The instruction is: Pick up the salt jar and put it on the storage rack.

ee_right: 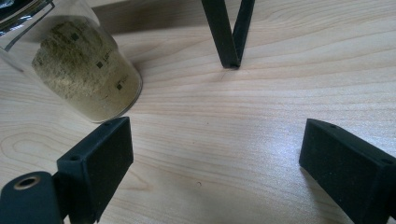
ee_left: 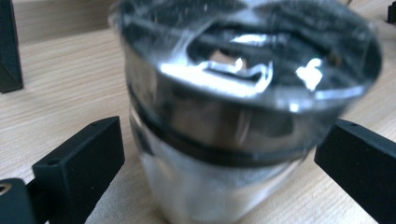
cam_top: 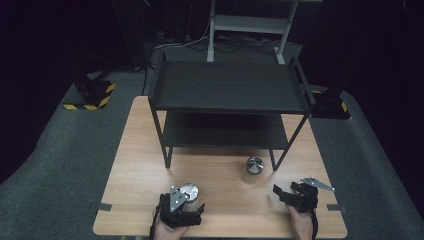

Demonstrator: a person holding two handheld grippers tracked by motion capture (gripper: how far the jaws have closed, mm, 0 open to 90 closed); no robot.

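Steel-lidded glass jar [ee_left: 238, 116] between spread, untouching jaws of left gripper [cam_top: 186, 202]; right gripper [cam_top: 287, 192] wide apart, empty, beside spice jar [ee_right: 79, 70].

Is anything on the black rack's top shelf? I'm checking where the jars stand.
No: the rack's top shelf is bare, and both jars stand on the table.

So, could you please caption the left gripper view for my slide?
Left gripper open around a metal-lidded glass jar on the wooden table.

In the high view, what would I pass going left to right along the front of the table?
Left gripper → jar beside it → second jar → right gripper.
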